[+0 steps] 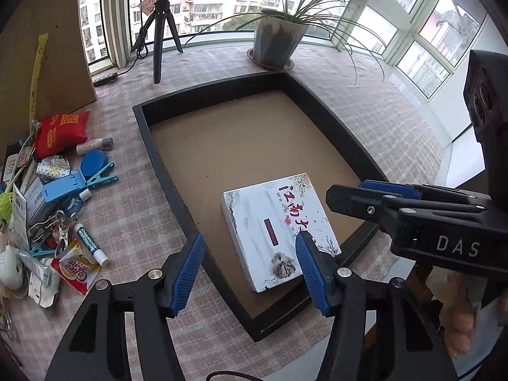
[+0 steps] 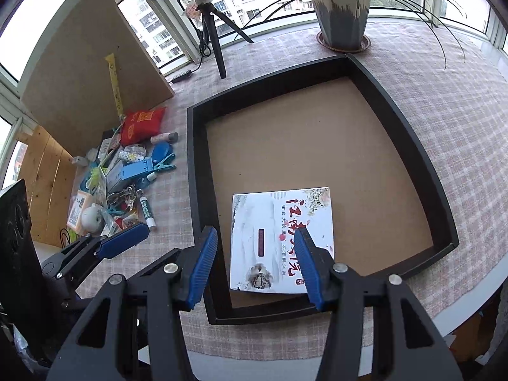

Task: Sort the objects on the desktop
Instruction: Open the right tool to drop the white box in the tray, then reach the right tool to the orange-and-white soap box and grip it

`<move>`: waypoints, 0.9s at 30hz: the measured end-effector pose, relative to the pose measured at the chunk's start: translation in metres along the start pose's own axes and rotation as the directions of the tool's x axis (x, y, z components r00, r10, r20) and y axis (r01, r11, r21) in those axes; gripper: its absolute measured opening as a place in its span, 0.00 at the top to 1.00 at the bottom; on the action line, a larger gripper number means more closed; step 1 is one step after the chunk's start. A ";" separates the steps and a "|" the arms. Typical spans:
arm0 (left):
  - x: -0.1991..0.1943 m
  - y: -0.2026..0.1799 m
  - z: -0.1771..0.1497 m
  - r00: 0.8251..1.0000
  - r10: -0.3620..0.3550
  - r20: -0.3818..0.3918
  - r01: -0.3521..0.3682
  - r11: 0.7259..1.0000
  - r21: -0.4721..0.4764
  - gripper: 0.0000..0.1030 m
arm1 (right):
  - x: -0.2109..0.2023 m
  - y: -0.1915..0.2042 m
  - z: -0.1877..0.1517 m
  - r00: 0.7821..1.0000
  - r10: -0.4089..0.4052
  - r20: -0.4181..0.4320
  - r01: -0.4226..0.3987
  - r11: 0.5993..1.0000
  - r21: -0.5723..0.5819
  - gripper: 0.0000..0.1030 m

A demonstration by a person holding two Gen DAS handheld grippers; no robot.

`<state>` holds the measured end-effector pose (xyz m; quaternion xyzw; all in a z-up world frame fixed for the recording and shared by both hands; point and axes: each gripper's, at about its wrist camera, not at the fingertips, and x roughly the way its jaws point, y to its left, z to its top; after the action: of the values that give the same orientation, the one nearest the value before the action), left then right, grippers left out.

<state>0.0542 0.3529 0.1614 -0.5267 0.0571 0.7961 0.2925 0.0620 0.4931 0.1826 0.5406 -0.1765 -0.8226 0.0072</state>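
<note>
A white box with red Chinese writing (image 1: 276, 231) (image 2: 279, 241) lies flat in the near corner of a black-framed tray (image 1: 158, 146) (image 2: 193, 171) with a brown floor. My left gripper (image 1: 250, 273) is open and empty, held above the tray's near rim and the box. My right gripper (image 2: 254, 263) is open and empty above the same box; it also shows at the right of the left wrist view (image 1: 358, 197). A pile of small objects (image 1: 54, 197) (image 2: 117, 184) lies on the checked cloth left of the tray.
The pile holds a red pouch (image 1: 62, 133), blue clips (image 1: 101, 174), a lip balm stick (image 1: 92, 244) and sachets. A potted plant (image 1: 279, 38) and a tripod (image 1: 158, 38) stand behind the tray. A brown board (image 2: 92, 76) leans at the left.
</note>
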 end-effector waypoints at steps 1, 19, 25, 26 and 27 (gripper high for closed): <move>-0.004 0.007 0.000 1.000 0.009 0.008 -0.009 1.000 -0.006 0.45 | 0.003 0.008 0.001 1.000 0.011 -0.004 -0.011 1.000 -0.010 0.51; -0.087 0.219 -0.038 0.969 0.234 0.074 -0.202 0.932 -0.302 0.45 | 0.072 0.213 0.007 0.982 0.144 -0.120 -0.171 0.950 -0.262 0.51; -0.111 0.301 -0.062 0.952 0.297 0.069 -0.242 0.874 -0.422 0.45 | 0.102 0.284 0.005 0.961 0.200 -0.191 -0.250 0.923 -0.293 0.51; -0.114 0.312 -0.066 0.950 0.307 0.065 -0.249 0.864 -0.438 0.45 | 0.107 0.296 0.005 0.957 0.207 -0.203 -0.261 0.919 -0.295 0.51; -0.117 0.327 -0.070 0.947 0.315 0.061 -0.254 0.853 -0.455 0.45 | 0.113 0.307 0.004 0.953 0.214 -0.215 -0.273 0.915 -0.296 0.51</move>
<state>-0.0293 0.0091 0.1617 -0.5104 -0.0673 0.8560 0.0474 -0.0439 0.1835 0.1755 0.5772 -0.1044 -0.7812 0.2138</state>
